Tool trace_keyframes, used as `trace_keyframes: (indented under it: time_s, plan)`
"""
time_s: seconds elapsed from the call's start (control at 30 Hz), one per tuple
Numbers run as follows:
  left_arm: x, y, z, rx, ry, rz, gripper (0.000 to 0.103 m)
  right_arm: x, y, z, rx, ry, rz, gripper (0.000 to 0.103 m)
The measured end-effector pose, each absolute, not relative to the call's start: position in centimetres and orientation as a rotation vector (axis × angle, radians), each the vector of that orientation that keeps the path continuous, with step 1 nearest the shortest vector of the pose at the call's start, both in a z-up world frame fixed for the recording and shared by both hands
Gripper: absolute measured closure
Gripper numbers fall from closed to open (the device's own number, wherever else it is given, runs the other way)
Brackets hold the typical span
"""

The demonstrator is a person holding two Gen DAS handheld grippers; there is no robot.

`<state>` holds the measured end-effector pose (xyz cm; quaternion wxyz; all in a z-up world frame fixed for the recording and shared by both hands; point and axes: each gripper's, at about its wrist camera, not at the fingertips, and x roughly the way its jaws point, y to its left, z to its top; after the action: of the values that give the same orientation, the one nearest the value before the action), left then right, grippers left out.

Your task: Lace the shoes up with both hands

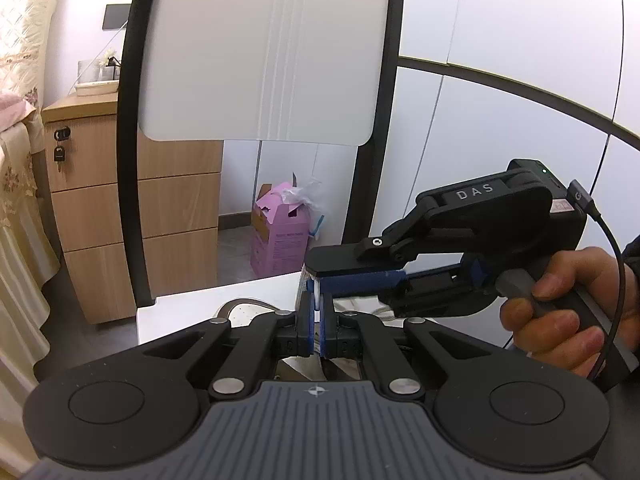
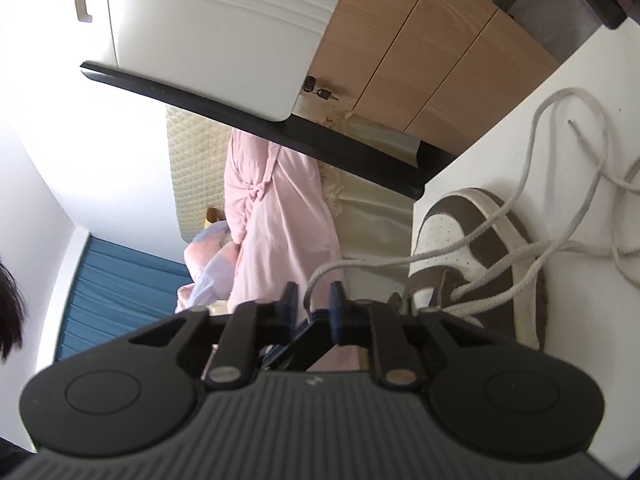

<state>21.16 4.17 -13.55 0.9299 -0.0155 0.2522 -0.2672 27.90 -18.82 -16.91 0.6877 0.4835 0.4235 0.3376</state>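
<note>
- Drawers (image 1: 100,216) of pale wood stand far left of the left jaws, with a key hanging in the top lock.
- Chair (image 1: 260,60), white-backed with a black frame, rises behind and above those jaws. A pink box (image 1: 280,236) sits on the floor beyond, seen under the chair back.
- Table (image 1: 180,312), white, runs under the jaws. The shoe (image 1: 244,310) shows only its toe just left of them, behind the linkage.
- Left gripper (image 1: 317,330) is clamped tight on the lace (image 1: 317,292), a white strand pinched between its blue pads and running up out of them.
- Right gripper (image 1: 314,280) comes in from the right, turned on its side. Its tips are just beyond and above the left jaws, very near them. A hand (image 1: 568,312) wraps its grip at far right.
- In the right wrist view, a pink robe (image 2: 276,208) hangs left of and beyond the right jaws.
- The right fingers (image 2: 338,300) stand a little apart with the lace passing through the gap; neither pad presses on it.
- Right of those jaws the shoe, brown and white, lies on the table. The lace runs from its eyelets to the jaws, and slack loops spread over the table further right.
</note>
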Motion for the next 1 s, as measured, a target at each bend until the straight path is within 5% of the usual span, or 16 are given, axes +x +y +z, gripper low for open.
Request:
trace_keyframes:
  time_s: [0.1,1.0]
  plan:
    - [21.15,4.14,-13.61,-0.029,0.521,-0.549,0.1,27.95,-18.86,-16.95,1.091,0.949,0.762,0.101]
    - [21.02,4.11,-13.77,-0.001,0.534,-0.551,0.1,28.0,-18.62,-16.87,1.043,0.96,0.781,0.096]
